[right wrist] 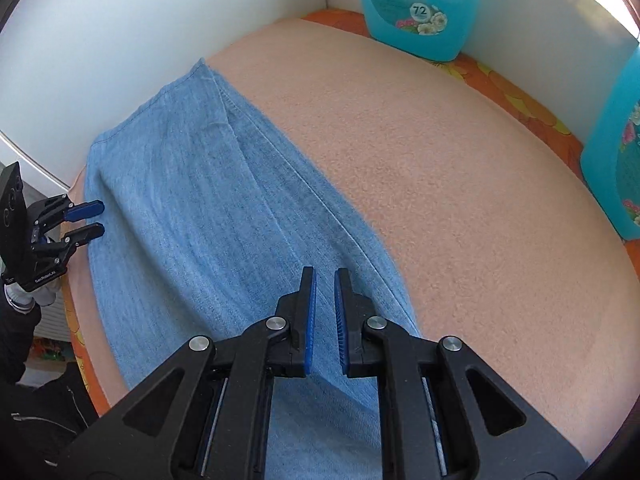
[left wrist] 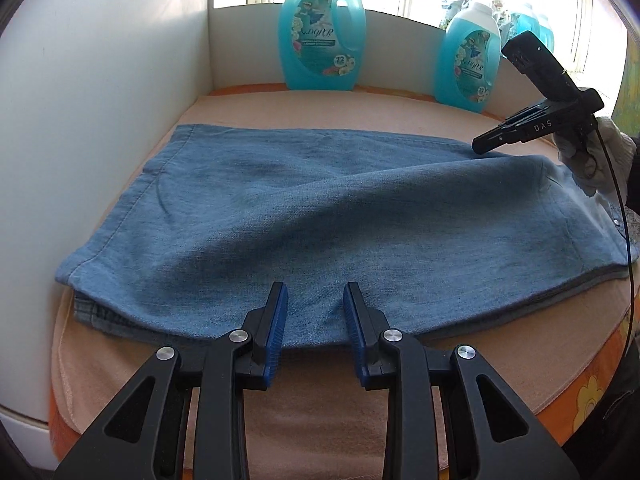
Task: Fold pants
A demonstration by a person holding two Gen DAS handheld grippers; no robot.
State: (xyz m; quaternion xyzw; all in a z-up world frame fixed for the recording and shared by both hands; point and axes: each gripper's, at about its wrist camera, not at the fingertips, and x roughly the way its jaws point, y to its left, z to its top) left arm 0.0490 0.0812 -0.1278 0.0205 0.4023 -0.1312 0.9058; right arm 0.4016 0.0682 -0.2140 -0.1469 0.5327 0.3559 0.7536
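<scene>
The folded pants (left wrist: 304, 216) lie flat on the peach-covered table (left wrist: 328, 392). The left tongs (left wrist: 315, 292) stand apart and empty at their edge; the right tongs (right wrist: 325, 276), nearly closed, grip nothing.

Black grippers (left wrist: 314, 292) w/ blue ribbed pads, silver screws; white glove (left wrist: 600, 160), seemingly knit.

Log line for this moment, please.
jeans: folded flat on peach towel | left tongs: open, empty | right tongs: nearly shut, empty
</scene>
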